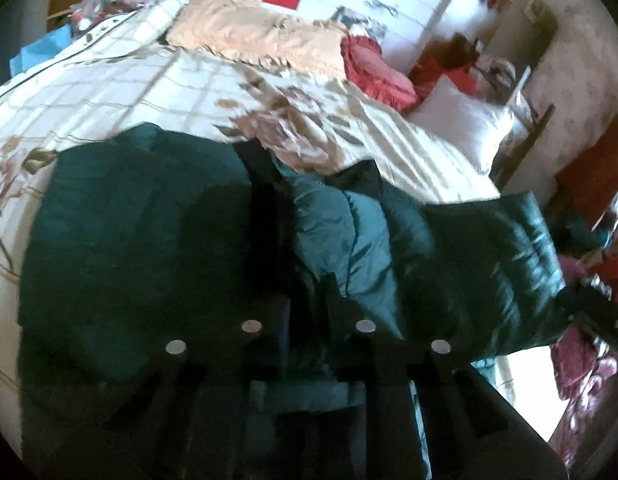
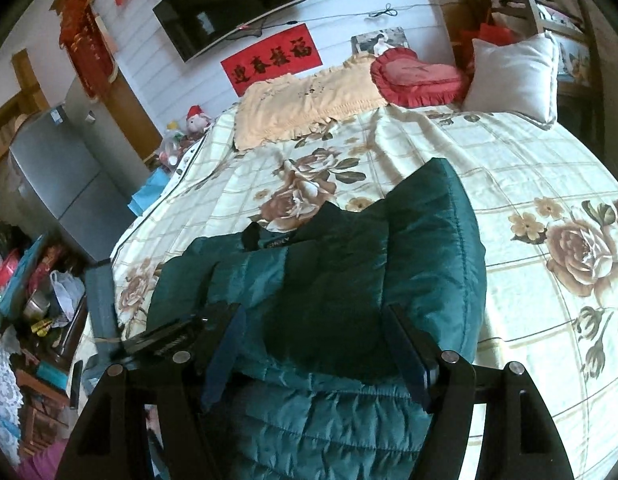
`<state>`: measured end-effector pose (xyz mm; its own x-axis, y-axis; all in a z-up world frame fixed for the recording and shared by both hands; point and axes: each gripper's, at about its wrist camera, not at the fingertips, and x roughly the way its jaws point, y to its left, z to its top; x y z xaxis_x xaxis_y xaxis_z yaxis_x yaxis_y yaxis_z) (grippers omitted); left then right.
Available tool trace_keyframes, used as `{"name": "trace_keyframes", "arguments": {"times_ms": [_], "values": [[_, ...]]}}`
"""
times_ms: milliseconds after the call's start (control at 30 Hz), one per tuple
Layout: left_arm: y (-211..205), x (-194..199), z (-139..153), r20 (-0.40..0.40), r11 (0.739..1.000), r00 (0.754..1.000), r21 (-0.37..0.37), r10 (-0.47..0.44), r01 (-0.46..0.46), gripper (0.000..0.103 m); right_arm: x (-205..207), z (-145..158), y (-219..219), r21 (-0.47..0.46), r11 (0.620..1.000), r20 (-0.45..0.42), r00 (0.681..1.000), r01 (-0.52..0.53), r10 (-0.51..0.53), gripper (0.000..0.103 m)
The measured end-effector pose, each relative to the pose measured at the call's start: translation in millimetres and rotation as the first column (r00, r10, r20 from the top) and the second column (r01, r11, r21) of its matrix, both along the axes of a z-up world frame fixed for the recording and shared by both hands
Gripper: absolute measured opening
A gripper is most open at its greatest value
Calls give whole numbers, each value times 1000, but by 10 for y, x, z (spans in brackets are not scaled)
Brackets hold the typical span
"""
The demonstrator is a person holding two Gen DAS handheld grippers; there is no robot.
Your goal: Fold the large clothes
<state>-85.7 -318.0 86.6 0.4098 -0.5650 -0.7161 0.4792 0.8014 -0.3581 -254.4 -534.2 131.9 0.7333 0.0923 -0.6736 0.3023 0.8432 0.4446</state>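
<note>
A dark green quilted jacket [image 2: 349, 264] lies on the flowered bedspread [image 2: 509, 168], partly folded, with one sleeve laid up along its right side. My right gripper [image 2: 321, 344] is open, its fingers [image 2: 225, 344] spread wide over the jacket's lower part. In the left wrist view the same jacket [image 1: 129, 240] fills the middle. My left gripper [image 1: 307, 320] is pressed close into its dark folds, the fingers near together with fabric between them. The left gripper also shows at the jacket's left edge in the right wrist view [image 2: 177, 332].
A peach cloth [image 2: 305, 104], a red heart cushion [image 2: 417, 76] and a grey pillow [image 2: 513, 76] lie at the bed's head. A grey fridge [image 2: 65, 184] and a cluttered table [image 2: 33, 304] stand left of the bed. A TV [image 2: 229, 4] hangs on the wall.
</note>
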Motion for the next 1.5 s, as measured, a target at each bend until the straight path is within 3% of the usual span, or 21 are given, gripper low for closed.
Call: {"name": "trace_keyframes", "arguments": {"times_ms": [233,500,633,733,833,967,1067,1133,1167,1267,1400,1433,1500], "values": [[526,140,219,59,997,996,-11,72,-71,10,72,-24,69,5,1000,-8,1000,-17,17,69],[1112,385,114,34,985,985,5,171,-171,10,348,-269,294,-6,998,-64,996,-56,56,69],[1197,408,-24,25,980,981,38,193,-194,10,556,-466,455,-67,996,-125,991,-66,57,69],[1206,419,-148,15,978,980,61,198,-199,11,711,-698,562,-89,992,-181,981,-84,67,60],[1199,418,-208,7,977,980,71,199,-199,11,830,-957,682,-137,985,-242,967,-108,73,60],[1273,394,-89,35,978,980,59,197,-199,10,757,-869,626,-109,981,-234,964,-157,129,60],[1362,414,-30,48,978,979,55,200,-202,10,544,-604,325,-139,988,-151,988,-63,41,63],[1369,440,-65,24,981,982,55,186,-187,10,446,-531,32,-152,988,-128,991,28,-47,74],[1360,433,-85,22,981,983,58,184,-185,10,419,-566,-180,-118,989,-137,986,85,-100,80],[1307,408,-129,10,982,984,62,177,-177,10,465,-792,-570,4,982,-215,959,190,-185,82],[1210,398,-133,7,983,986,74,168,-168,10,654,-1028,-733,69,971,-259,944,227,-203,82],[1191,401,-126,11,983,986,81,164,-165,10,721,-1078,-722,89,975,-258,951,201,-173,81],[1182,414,-129,6,985,988,79,156,-156,10,761,-1055,-661,31,983,-256,952,180,-166,56]]}}
